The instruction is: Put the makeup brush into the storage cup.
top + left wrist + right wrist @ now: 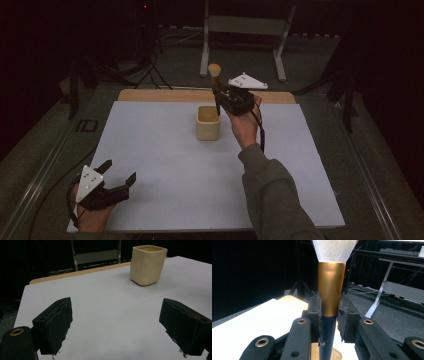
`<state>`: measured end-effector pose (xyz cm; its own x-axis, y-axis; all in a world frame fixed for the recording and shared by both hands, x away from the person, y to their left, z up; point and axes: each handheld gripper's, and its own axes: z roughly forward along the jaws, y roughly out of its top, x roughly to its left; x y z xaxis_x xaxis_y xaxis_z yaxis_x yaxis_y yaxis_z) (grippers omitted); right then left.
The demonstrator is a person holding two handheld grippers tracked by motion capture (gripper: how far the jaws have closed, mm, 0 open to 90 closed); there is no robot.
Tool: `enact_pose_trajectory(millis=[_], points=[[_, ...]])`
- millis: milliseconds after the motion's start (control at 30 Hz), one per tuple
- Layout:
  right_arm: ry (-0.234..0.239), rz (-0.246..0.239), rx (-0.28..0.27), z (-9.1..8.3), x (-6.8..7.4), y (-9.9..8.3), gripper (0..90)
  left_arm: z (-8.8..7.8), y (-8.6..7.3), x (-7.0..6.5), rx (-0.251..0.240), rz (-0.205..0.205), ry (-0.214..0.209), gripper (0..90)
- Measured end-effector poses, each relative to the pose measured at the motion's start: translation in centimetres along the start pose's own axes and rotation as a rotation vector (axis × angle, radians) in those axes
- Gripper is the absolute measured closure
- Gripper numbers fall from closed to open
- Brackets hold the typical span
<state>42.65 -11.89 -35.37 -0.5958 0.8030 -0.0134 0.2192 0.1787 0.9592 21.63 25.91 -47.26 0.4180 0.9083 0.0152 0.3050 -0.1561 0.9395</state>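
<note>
Two grippers work over a white sheet (pixel 165 165) that covers the table. At the near left corner of the high view, the left gripper (pixel 118 174) rests low by the sheet's edge, its jaws spread wide with nothing between them; its own view looks across bare white sheet between the two black pads (pixel 53 322). Toward the middle stands a cream cup (pixel 208 123) with squared, rounded sides, upright and open at the top, well apart from the left gripper. No brand, label or writing can be read on it. Just right of the cup, the right gripper (pixel 220 97) pinches a makeup brush (pixel 215 82). Its jaws press on the handle where the gold ferrule (pixel 331 287) meets the dark shaft, bristles (pixel 335 248) up. The brush stands upright, its lower end over the cup's mouth; whether it touches the cup cannot be told.
</note>
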Motion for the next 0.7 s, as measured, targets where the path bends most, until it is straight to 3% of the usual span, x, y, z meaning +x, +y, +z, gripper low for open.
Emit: enact_pose_trajectory(millis=[700], points=[[0.001,0.018,-0.001,1.2,0.0,-0.7,73.6,-0.1,0.0,0.1,-0.002,0.0,0.002,12.1]])
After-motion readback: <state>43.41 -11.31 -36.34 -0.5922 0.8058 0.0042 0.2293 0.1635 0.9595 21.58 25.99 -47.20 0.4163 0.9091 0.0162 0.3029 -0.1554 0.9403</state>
